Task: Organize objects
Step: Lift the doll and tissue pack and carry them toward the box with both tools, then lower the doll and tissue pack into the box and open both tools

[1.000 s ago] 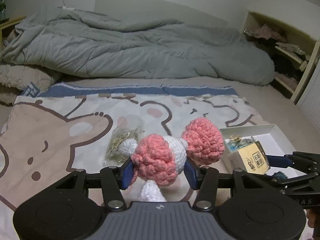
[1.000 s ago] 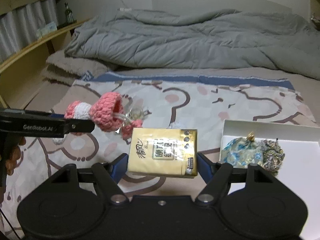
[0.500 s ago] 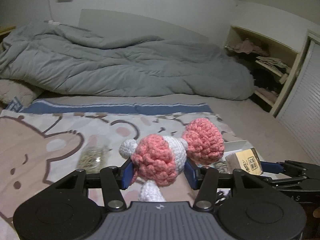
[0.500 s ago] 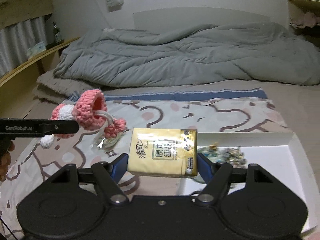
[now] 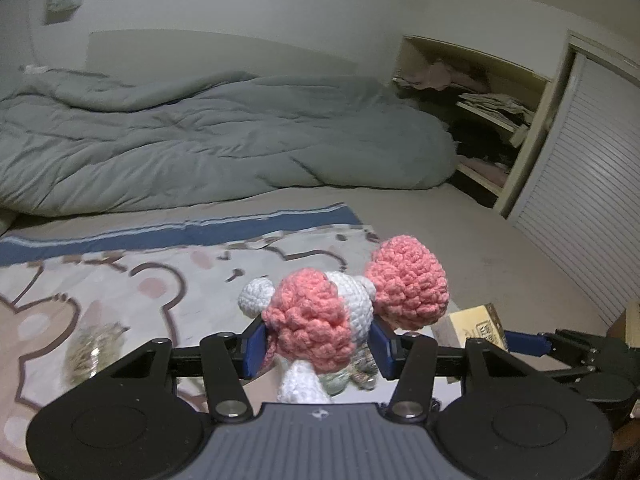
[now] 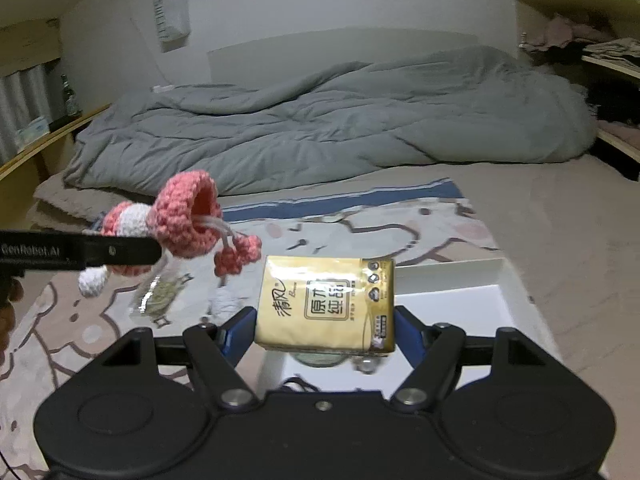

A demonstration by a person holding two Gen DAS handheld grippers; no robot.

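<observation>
Two handheld grippers are raised over a cartoon-print blanket (image 6: 404,224) spread on a bed, each clenched on its own load; the left gripper (image 5: 316,340) pinches a pink-and-white crochet toy (image 5: 320,316) between its blue pads, the toy's pink cap bulging up past the right finger and a white knitted stub hanging below the grip; seen from the right wrist camera, the same toy (image 6: 176,224) juts from the tip of the left gripper (image 6: 120,250), with small pink baubles dangling on pale cords over the blanket; the right gripper (image 6: 324,330) grasps a yellow tissue pack (image 6: 326,304) by its two short ends, printed face toward the camera, held above the near left corner of a white box (image 6: 472,300) that rests on the blanket's right side; something small and glittery lies in the box directly under the pack, mostly hidden; a clear bag of dried greenish bits (image 6: 160,296) lies on the blanket to the left of the pack, below the hanging toy; a rumpled grey duvet (image 6: 320,132) is heaped beyond the blanket's far edge; open shelves (image 5: 480,120) stuffed with clothes stand to the duvet's right.
</observation>
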